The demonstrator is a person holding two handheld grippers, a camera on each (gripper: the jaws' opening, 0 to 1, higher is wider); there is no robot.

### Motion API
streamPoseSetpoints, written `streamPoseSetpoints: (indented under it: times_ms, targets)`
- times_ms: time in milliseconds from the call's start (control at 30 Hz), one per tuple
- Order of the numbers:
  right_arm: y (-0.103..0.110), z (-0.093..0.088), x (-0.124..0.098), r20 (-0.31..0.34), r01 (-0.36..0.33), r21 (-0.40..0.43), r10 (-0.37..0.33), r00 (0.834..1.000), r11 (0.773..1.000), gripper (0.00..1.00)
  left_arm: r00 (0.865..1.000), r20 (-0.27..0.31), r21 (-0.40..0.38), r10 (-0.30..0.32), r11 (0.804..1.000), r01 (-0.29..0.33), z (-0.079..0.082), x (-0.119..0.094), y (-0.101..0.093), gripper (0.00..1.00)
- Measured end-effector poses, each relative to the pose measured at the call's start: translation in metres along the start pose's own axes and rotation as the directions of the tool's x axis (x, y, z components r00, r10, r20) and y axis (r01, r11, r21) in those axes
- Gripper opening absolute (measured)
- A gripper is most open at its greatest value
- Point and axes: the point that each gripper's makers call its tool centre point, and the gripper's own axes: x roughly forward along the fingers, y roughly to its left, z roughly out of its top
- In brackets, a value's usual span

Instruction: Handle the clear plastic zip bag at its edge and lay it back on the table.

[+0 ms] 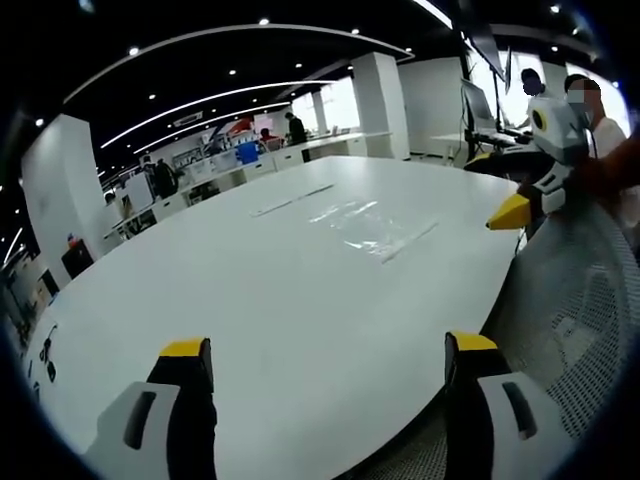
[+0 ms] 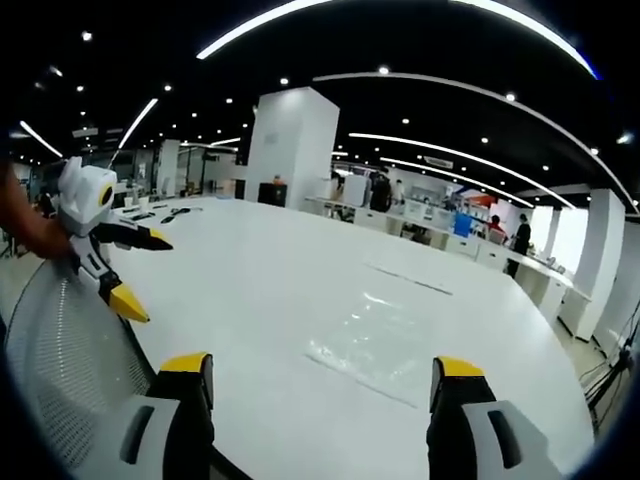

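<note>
The clear plastic zip bag (image 1: 375, 228) lies flat on the big white table (image 1: 230, 290), faint against the top. My left gripper (image 1: 328, 345) is open and empty, well short of the bag. The right gripper (image 1: 495, 185) comes in at the table's right edge, its yellow tips spread. In the right gripper view the bag (image 2: 385, 335) lies just ahead of my right gripper (image 2: 322, 365), which is open with nothing between its jaws. The left gripper (image 2: 148, 272) hangs over the table's (image 2: 250, 270) left edge, tips apart.
A grey mesh chair back (image 1: 575, 330) stands at the table's near edge, also seen as the chair back (image 2: 60, 350). A thin strip (image 1: 292, 203) lies beyond the bag. Desks, monitors and people stand in the office behind.
</note>
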Motion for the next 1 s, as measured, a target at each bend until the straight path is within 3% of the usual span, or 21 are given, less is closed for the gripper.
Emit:
streamPoseSetpoints:
  times_ms: [167, 633, 1000]
  targets:
    - [-0.004, -0.003, 0.006, -0.025, -0.019, -0.010, 0.019, 1.000, 1.000, 0.88, 1.000, -0.009, 0.000, -0.006, 1.000, 0.006, 0.001, -0.001, -0.001, 0.95]
    - [-0.021, -0.016, 0.026, -0.106, -0.088, -0.068, 0.081, 0.991, 0.994, 0.82, 0.994, -0.063, 0.012, -0.095, 0.995, 0.096, 0.003, -0.001, -0.012, 0.91]
    - [-0.033, -0.022, 0.041, -0.156, -0.129, -0.077, 0.116, 0.981, 0.989, 0.79, 0.986, -0.082, -0.025, -0.145, 0.989, 0.144, 0.005, 0.002, -0.021, 0.90]
